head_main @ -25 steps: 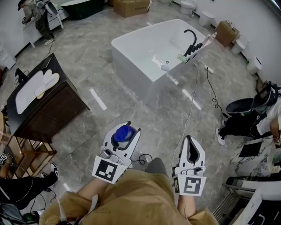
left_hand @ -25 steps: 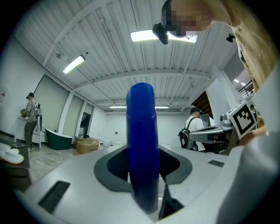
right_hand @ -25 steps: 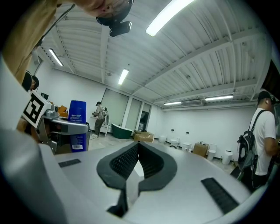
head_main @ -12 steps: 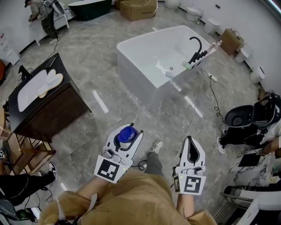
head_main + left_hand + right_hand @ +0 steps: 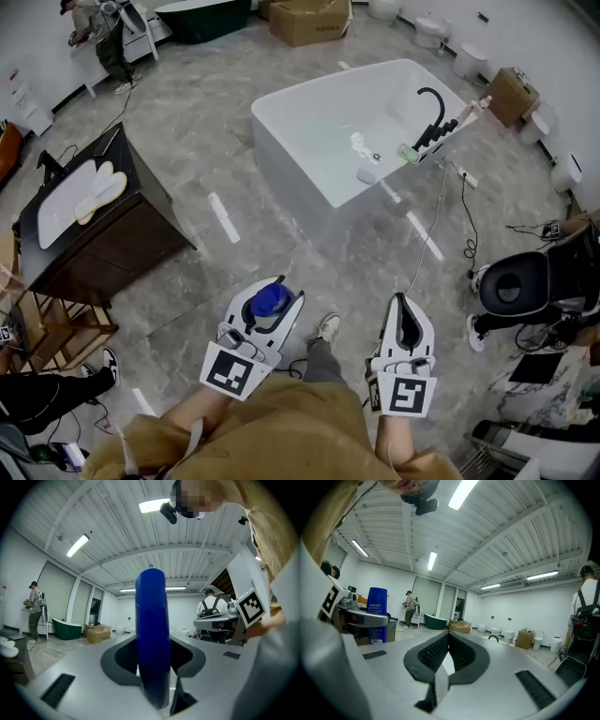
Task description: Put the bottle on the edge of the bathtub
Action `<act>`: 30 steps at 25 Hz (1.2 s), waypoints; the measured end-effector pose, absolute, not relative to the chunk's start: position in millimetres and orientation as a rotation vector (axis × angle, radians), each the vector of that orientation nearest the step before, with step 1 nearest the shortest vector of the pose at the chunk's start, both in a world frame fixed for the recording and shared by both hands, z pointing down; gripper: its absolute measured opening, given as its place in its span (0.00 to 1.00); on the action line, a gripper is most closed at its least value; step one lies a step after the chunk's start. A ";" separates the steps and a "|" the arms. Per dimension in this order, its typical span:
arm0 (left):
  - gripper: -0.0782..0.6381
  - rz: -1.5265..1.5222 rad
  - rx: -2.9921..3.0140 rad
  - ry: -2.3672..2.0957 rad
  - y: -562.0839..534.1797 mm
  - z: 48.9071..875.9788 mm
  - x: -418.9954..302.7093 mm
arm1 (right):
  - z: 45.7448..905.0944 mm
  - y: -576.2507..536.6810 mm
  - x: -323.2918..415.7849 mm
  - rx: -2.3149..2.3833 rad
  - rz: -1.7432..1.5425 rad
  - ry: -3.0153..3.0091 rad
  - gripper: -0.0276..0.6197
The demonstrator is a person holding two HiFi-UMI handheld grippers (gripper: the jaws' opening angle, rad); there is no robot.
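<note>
The blue bottle [image 5: 270, 300] is held upright in my left gripper [image 5: 277, 289], low in the head view. In the left gripper view the bottle [image 5: 151, 616] fills the gap between the jaws, and the left gripper [image 5: 153, 667] is shut on it. My right gripper [image 5: 402, 302] hangs beside it at the right, shut, with nothing between its jaws [image 5: 447, 641]. The bottle [image 5: 377, 613] also shows at the left of the right gripper view. The white bathtub [image 5: 309, 103] with a black faucet [image 5: 434, 111] stands on the floor well ahead of both grippers.
A dark wooden vanity [image 5: 131, 234] with a white basin stands at the left. A cable [image 5: 433, 230] runs across the grey floor from the tub. A black chair [image 5: 514, 286] is at the right. A cardboard box [image 5: 309, 19] and a person [image 5: 98, 33] are far back.
The tub has shifted slightly right and nearer in the head view as the wearer steps forward. Both grippers keep their pose, the bottle still in the left one.
</note>
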State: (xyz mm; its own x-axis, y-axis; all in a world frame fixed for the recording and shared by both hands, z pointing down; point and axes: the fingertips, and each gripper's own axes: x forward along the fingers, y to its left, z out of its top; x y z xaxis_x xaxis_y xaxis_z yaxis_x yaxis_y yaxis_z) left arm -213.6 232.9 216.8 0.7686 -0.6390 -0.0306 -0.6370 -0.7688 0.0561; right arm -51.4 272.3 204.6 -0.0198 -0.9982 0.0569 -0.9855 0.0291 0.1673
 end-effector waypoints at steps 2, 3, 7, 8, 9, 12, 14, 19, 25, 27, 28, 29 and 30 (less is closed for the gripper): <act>0.31 -0.057 2.907 -1.070 212.3 217.3 -193.2 | 207.9 249.5 -30.5 2.062 -0.094 -2.147 0.05; 0.31 -0.050 2.908 -1.080 201.9 216.5 -183.1 | 208.9 237.6 -20.4 2.051 -0.088 -2.155 0.05; 0.31 -0.016 2.902 -1.106 163.2 213.8 -144.8 | 208.8 191.7 18.1 2.015 -0.074 -2.185 0.05; 0.31 -0.001 2.898 -1.113 154.0 214.1 -135.5 | 208.4 181.3 27.7 2.010 -0.070 -2.194 0.05; 0.31 0.012 2.893 -1.120 144.8 214.4 -126.1 | 208.3 171.8 37.4 2.007 -0.066 -2.203 0.05; 0.31 0.036 2.884 -1.141 118.2 213.3 -96.2 | 211.1 148.1 69.1 2.005 -0.039 -2.217 0.05; 0.31 0.043 2.885 -1.152 101.6 210.3 -75.2 | 214.3 134.1 91.2 2.004 -0.019 -2.223 0.05; 0.31 0.047 2.901 -1.176 69.3 204.4 -31.6 | 222.4 102.5 134.3 1.980 0.011 -2.236 0.05; 0.31 0.038 2.874 -1.235 52.5 204.3 -14.7 | 225.3 79.3 145.8 1.934 0.013 -2.284 0.05; 0.31 0.050 2.857 -1.251 48.8 207.8 -13.8 | 224.5 74.8 145.5 1.926 0.016 -2.299 0.05; 0.31 0.053 2.851 -1.259 46.6 209.0 -13.8 | 224.1 72.9 144.8 1.921 0.017 -2.306 0.05; 0.31 0.051 2.848 -1.267 44.2 209.3 -14.1 | 223.8 71.0 143.7 1.914 0.017 -2.312 0.05; 0.31 0.047 2.849 -1.273 41.6 209.1 -14.4 | 223.8 68.8 142.2 1.907 0.014 -2.318 0.05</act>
State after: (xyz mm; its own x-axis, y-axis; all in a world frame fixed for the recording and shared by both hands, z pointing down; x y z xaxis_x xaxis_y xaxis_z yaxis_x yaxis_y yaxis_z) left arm -14.4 41.6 209.1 0.6666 -0.7445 0.0358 -0.7452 -0.6668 0.0069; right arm 142.2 68.8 223.8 -0.1868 -0.9758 0.1138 -0.9771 0.1965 0.0812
